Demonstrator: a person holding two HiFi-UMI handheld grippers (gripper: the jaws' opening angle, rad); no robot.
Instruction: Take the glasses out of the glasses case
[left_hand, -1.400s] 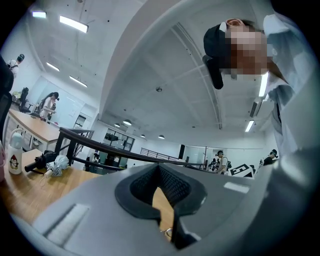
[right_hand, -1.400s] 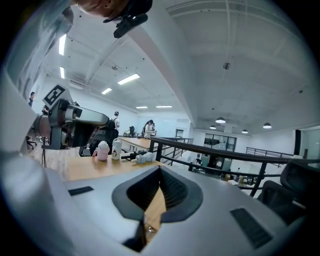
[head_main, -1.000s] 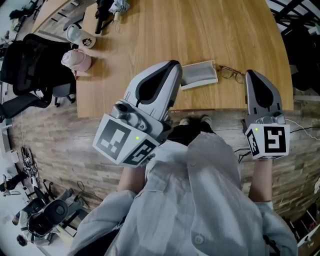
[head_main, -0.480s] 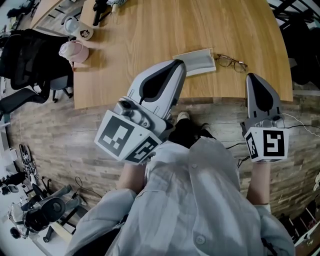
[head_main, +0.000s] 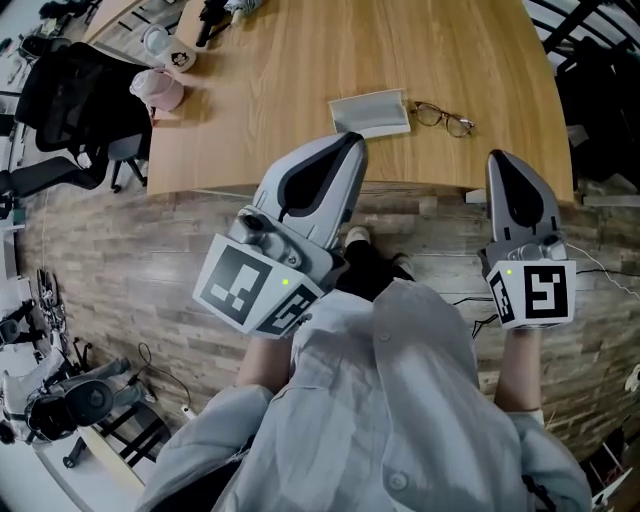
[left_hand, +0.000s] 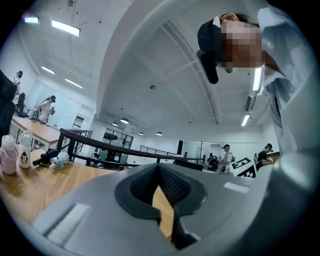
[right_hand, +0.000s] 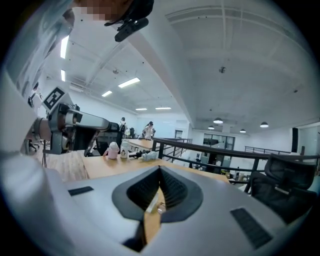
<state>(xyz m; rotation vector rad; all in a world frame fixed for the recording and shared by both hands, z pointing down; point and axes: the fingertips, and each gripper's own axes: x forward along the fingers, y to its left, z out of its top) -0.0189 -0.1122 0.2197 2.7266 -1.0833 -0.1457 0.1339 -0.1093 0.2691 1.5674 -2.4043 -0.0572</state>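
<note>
Head view: I'm over a wood-plank floor (head_main: 130, 260) in an open office. Both gripper views show strip lights, a railing and people far off. The light wooden desk (head_main: 280, 90) has a smooth top and a curved near edge, with a black chair (head_main: 70, 100) at its left end. Both tools hang over the floor, short of the desk edge. The left hand-held gripper (head_main: 347, 148) has its jaws together on nothing, and so does the right hand-held gripper (head_main: 499, 165). The grey glasses case (head_main: 370, 112) lies flat near the near edge. The glasses (head_main: 442, 117) lie outside it, just beside it on the right, so I judge the task done. Risk: they're thin wire frames close to the edge on a slick top. A careless reach in with shut jaws could shove them or the light case onto the floor.
</note>
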